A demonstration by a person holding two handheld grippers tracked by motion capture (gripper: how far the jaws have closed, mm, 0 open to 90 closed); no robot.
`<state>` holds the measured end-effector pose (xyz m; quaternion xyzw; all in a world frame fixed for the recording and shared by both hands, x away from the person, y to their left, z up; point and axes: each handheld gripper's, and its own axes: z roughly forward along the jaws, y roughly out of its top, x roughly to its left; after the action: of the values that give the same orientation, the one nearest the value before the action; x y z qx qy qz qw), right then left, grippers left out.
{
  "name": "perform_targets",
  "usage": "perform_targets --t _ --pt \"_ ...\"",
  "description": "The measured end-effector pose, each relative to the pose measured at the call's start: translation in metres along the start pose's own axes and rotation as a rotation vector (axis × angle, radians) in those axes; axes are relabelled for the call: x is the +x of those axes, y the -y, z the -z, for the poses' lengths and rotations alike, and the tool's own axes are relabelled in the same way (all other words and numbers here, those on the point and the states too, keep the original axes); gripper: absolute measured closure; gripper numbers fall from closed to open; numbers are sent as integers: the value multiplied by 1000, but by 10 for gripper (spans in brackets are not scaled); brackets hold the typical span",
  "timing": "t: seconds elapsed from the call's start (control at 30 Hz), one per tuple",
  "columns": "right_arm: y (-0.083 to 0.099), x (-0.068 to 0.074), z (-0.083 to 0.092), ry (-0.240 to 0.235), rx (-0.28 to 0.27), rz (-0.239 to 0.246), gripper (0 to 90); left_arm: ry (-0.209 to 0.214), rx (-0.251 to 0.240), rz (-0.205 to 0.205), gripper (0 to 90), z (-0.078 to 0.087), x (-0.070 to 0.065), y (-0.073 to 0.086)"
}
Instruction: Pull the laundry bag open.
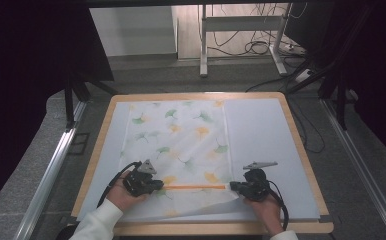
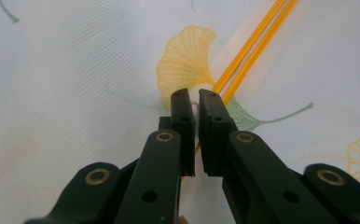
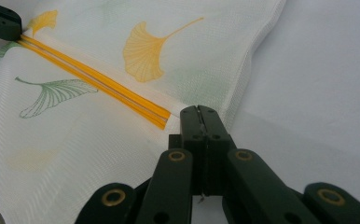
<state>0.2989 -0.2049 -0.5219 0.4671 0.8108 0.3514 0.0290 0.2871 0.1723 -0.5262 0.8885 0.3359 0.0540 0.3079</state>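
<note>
The white leaf-print bag lies flat on the table. The left gripper is nearly shut, pinching the orange zipper pull. The right gripper is pressed tight on the bag's edge at the zipper's end.

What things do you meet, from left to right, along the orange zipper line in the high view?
Black left claw → orange zipper strip on the white leaf-printed mesh bag → black right claw → bare pale grey mat → light wooden table edge.
</note>
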Motion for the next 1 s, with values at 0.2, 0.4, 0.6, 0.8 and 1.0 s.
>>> perform_targets --t 0.2,0.4,0.6,0.8,1.0 --pt "0 0 0 0 0 0 897 -9 -3 4 862 2 1 4" --pt "0 0 0 0 1 0 897 -19 2 14 862 5 3 7" --pt "0 0 0 1 1 5 897 -26 5 17 862 7 4 10" --pt "0 0 0 1 1 5 897 -38 10 21 862 9 4 11" --pt "0 0 0 2 0 4 897 -44 16 23 862 10 4 12"
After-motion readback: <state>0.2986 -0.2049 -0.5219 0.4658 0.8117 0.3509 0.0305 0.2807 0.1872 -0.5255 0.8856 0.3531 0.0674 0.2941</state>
